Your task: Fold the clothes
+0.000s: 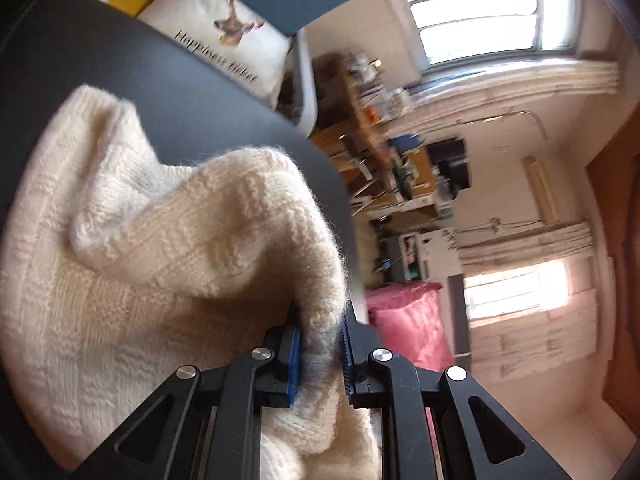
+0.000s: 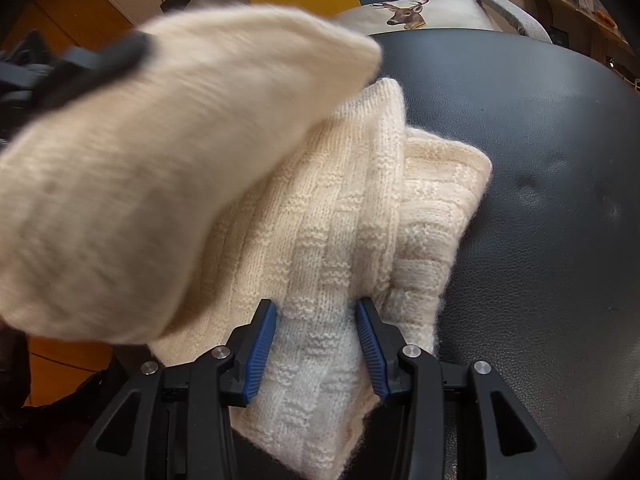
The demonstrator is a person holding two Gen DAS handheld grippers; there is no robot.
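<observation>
A cream knitted sweater lies partly folded on a black leather seat. My left gripper is shut on a thick fold of the sweater and holds it lifted over the rest of the garment. In the right wrist view this lifted flap is blurred and covers the left half, with the left gripper a dark smear at its upper left. My right gripper points down at the near edge, and a band of the knit fills the gap between its blue pads, touching both.
Behind the seat lie a deer-print cushion and a cushion with lettering, against yellow and blue upholstery. Cluttered shelves, a pink bag and windows are beyond the seat edge. Bare seat leather spreads right of the sweater.
</observation>
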